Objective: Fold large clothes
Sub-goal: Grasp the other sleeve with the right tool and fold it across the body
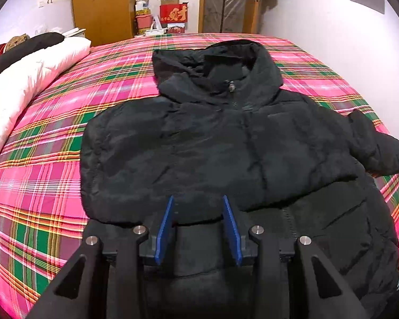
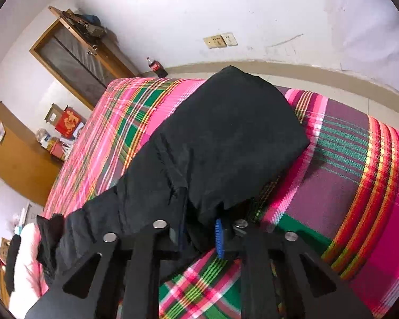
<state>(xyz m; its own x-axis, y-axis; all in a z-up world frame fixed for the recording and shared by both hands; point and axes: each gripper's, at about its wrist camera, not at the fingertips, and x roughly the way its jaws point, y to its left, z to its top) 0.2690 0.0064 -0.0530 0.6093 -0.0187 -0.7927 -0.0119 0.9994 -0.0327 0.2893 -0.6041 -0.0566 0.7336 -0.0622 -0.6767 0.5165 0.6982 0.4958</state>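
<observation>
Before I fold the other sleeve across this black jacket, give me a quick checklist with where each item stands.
1. Right tongs gripping sleeve: ok, shut on the cuff.
2. Left tongs free: ok, open, holding nothing.
3. Left sleeve already folded across puffer jacket: ok.
4. Zipper closed at collar: ok.
5. Hood flat: not ok, bunched.
6. Plaid bedsheet smooth beside jacket: ok.

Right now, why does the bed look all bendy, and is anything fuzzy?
Left wrist view: the fisheye lens curves the plaid bed and darkens the corners; the black jacket looks soft, with little detail. Right wrist view: the wall bends, and the sleeve is sharper.
</observation>
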